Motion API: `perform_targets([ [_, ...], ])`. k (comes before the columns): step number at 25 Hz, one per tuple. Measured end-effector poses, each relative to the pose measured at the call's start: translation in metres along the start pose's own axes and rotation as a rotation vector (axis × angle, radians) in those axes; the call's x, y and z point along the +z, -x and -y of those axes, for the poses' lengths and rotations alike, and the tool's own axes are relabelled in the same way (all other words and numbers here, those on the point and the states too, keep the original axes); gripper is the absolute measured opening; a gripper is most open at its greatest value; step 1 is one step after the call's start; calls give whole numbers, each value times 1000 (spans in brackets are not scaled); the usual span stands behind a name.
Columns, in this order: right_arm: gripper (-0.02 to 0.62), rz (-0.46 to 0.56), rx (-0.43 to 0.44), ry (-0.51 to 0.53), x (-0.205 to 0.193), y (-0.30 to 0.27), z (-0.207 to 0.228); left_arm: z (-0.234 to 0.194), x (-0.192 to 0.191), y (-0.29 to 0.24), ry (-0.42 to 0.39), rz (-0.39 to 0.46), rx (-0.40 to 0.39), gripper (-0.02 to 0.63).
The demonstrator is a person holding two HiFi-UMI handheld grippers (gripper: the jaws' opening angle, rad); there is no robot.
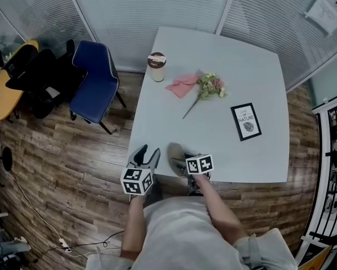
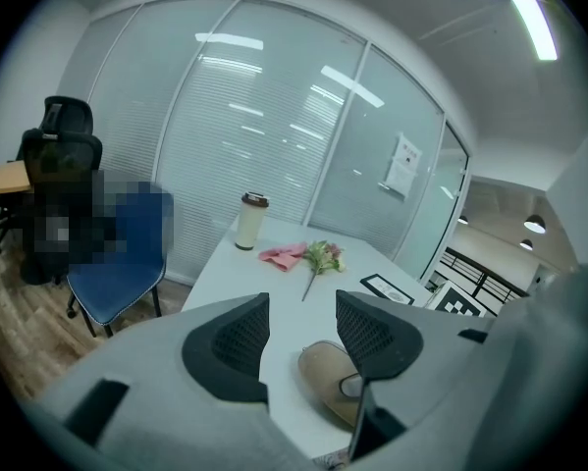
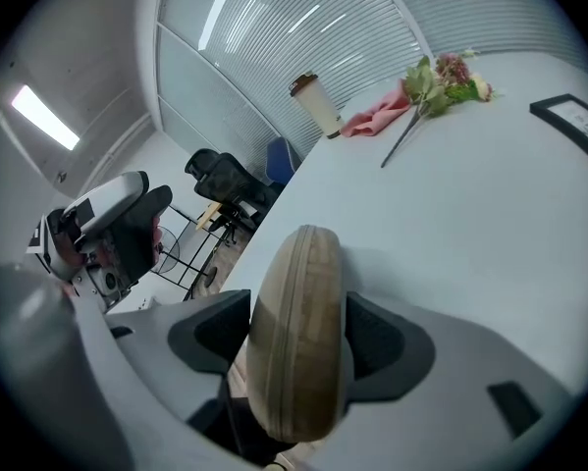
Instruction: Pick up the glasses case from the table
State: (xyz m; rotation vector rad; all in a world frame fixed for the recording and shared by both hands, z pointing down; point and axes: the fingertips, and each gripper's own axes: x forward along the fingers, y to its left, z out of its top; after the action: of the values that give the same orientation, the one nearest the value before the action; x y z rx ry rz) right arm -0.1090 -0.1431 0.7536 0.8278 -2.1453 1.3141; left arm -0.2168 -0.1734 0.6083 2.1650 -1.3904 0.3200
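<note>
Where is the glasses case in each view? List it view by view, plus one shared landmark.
Head view: case bottom centre, at the table's near edge.
Left gripper view: case low, right of centre, beside the open jaws.
Right gripper view: case bottom centre, clamped between the jaws.
Landmark: cup near the far edge.

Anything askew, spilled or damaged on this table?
Nothing stands out. The cup stands upright, nothing is spilled, and the flowers, pink cloth and framed card lie on the table. The right gripper holds the glasses case on edge.
</note>
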Motion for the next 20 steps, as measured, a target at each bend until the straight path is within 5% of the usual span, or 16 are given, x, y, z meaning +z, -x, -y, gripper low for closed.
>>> perform_targets([
  [20, 250, 34, 38, -31, 2, -1, -9, 6, -1, 2, -18, -7, 2, 213],
])
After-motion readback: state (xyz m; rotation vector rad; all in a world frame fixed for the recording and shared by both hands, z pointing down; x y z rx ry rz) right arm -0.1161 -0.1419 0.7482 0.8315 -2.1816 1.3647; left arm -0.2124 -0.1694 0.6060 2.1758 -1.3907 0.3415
